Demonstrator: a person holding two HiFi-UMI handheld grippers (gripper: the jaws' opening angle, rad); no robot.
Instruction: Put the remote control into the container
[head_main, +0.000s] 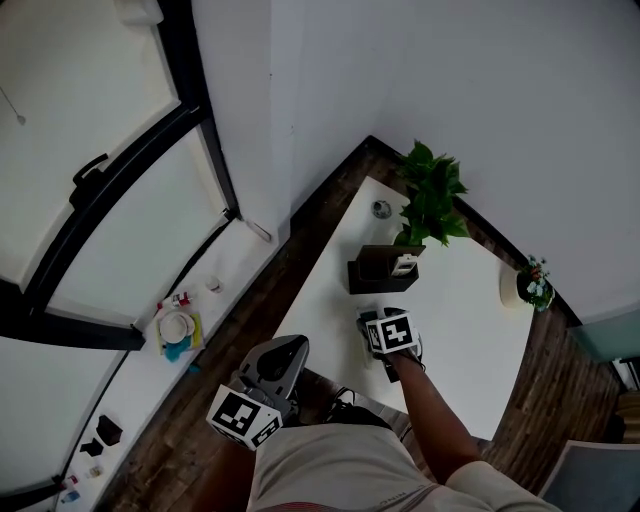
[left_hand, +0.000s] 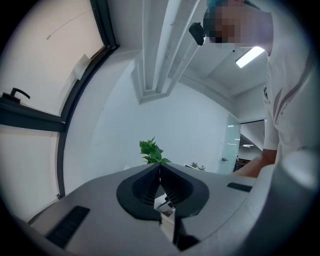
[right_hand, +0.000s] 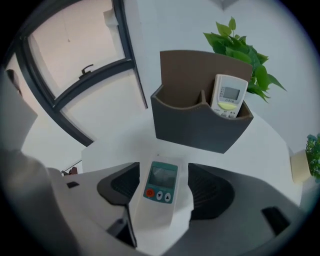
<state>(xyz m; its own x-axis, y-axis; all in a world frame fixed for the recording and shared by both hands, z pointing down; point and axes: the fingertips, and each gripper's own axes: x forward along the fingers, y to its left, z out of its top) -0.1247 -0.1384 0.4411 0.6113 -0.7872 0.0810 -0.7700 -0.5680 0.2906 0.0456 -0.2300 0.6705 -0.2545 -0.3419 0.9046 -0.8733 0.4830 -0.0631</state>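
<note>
A white remote control (right_hand: 159, 195) with a teal-framed screen lies flat on the white table (head_main: 465, 345), between the jaws of my right gripper (right_hand: 164, 169). Those jaws stand wide, with a gap on the remote's right side. Just beyond it stands the dark grey container (right_hand: 195, 127), with a tall brown back and a divider. Another white remote (right_hand: 227, 96) leans upright in the container's right compartment. In the head view the right gripper (head_main: 386, 328) sits just short of the container (head_main: 372, 272). My left gripper (head_main: 270, 375) hangs off the table's near edge, its jaws closed together (left_hand: 160, 170) and empty.
A leafy potted plant (head_main: 432, 195) stands behind the container at the table's far edge. A small flower pot (head_main: 530, 285) sits at the right edge and a small round object (head_main: 381, 209) at the far corner. A windowsill with clutter (head_main: 178, 328) runs along the left.
</note>
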